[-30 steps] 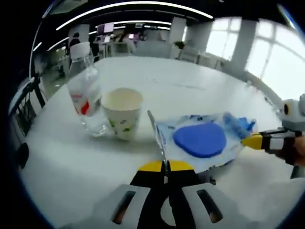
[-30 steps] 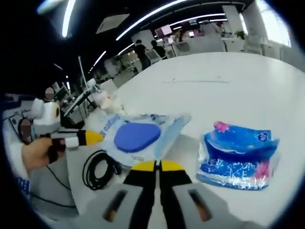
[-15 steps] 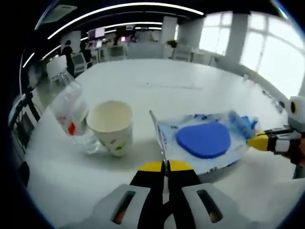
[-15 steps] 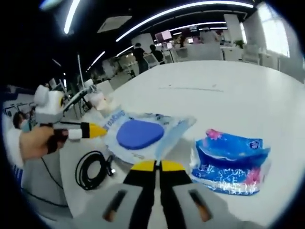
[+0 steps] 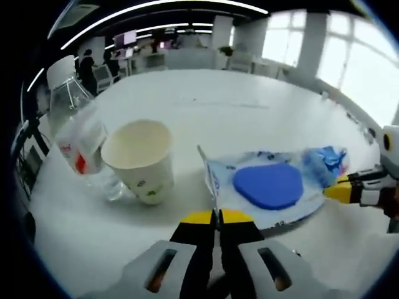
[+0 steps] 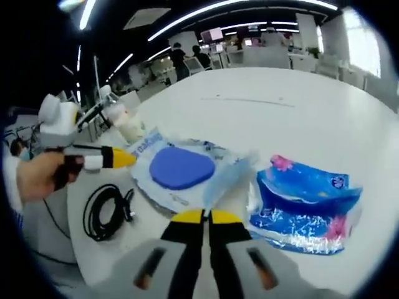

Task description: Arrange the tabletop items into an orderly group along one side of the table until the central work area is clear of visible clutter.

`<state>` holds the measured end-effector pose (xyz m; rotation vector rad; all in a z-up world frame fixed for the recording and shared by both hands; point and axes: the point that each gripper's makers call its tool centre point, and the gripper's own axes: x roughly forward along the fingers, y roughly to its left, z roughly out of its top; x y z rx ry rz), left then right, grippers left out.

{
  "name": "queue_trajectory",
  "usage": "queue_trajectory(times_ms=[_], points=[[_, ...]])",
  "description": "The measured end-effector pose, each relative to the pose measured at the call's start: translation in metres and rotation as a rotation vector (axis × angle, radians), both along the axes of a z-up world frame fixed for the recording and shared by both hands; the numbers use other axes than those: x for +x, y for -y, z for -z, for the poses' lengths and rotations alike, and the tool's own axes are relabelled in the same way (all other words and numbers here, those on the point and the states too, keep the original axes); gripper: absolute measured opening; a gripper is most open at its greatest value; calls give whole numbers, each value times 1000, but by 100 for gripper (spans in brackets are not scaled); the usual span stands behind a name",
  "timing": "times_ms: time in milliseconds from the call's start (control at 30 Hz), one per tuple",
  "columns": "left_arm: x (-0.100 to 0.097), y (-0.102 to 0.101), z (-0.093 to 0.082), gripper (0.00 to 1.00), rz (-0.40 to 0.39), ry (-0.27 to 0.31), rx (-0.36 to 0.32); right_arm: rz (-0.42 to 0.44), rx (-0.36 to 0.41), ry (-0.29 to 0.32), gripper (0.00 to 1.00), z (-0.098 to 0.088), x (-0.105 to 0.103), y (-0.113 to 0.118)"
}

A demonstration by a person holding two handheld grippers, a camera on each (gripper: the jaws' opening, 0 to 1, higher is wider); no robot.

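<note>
Holding one clear pouch with a blue pad [image 5: 268,185] between them, both tongs are clamped shut on opposite edges: the left tongs [image 5: 216,215] on the corner nearest the paper cup [image 5: 138,157], the right tongs [image 6: 205,216] on the edge beside the blue tissue pack [image 6: 305,202]. Over the last second the pouch has dropped lower and closer to the cup and the leaning water bottle [image 5: 78,140], so it looks nearly placed in that group on the bench [image 5: 249,124]. A black cable [image 6: 106,208] lies near the edge.
</note>
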<state>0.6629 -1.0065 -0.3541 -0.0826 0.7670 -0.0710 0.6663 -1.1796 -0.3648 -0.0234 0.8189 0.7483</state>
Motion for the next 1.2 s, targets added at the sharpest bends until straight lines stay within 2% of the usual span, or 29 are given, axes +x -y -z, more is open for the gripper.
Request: queue_trajectory(times_ms=[100,167,300,333,367,467,633,733,767,800,833,867,900,967,1033,1100,1200], points=[[-3,-4,10,0,-6,-21,21,-11,10,6,0,-1,0,-2],[-4,-7,13,0,-54,-20,-21,-40,-16,17,0,3,0,-2],[-4,-9,15,0,-51,-26,-6,-3,33,-9,0,6,2,-2],[-4,-8,15,0,-59,-25,-21,-6,31,-8,0,7,2,-2],[-4,-10,14,0,-91,-20,-49,-14,37,17,0,6,4,-3],[-4,-11,15,0,-181,-27,-122,-32,16,32,0,6,1,-4],[-5,-10,14,0,-150,-20,-81,-22,24,34,0,6,1,-3],[-5,-11,15,0,-182,-12,-109,-23,15,42,0,6,2,-3],[-5,-12,15,0,-192,-11,-117,6,25,16,0,6,2,-3],[-5,-11,14,0,-185,-10,-107,39,38,-14,0,7,1,-3],[-5,-11,14,0,-162,-5,-69,67,52,-44,0,7,2,-3],[-4,-10,13,0,-113,-2,11,51,42,-28,1,7,3,-3],[-4,-10,13,0,-104,-2,43,48,39,-23,1,7,3,-3],[-4,-8,14,0,-144,-5,22,39,33,-20,4,5,0,-4],[-5,-9,14,0,-173,3,-3,45,44,-30,12,1,-5,-3],[-5,-9,15,0,-167,5,8,66,99,-69,20,-6,-12,-9],[-5,-8,14,0,-157,6,36,0,104,-38,32,-16,-17,-18]])
